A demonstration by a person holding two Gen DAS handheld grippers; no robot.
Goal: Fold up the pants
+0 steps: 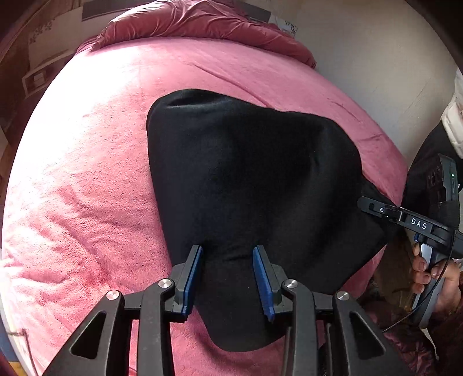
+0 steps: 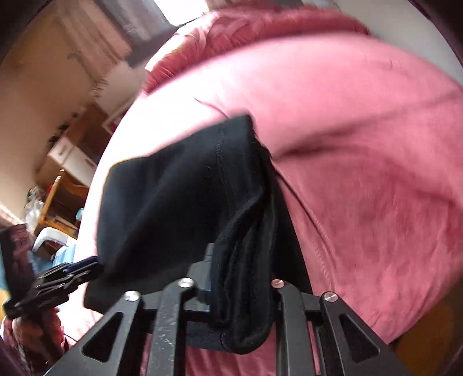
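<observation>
Left claw (image 1: 228, 277): blue-padded jaws part open, a bunched end of the black pants (image 1: 254, 179) gathered between them; whether the pads actually press the cloth cannot be told. Right claw (image 2: 240, 289): jaws narrow, closed on a thick folded edge of the same pants, several layers pinched so that the stack stays aligned. Its hand (image 1: 434, 272) shows at the trigger grip. Pants: spread forward of both claws across the pink bed cover (image 1: 86, 188), partly lifted, apparently so both held corners can be carried over together for a fold. Crumpled duvet (image 1: 202, 23): far end of bed, well beyond the claws.
</observation>
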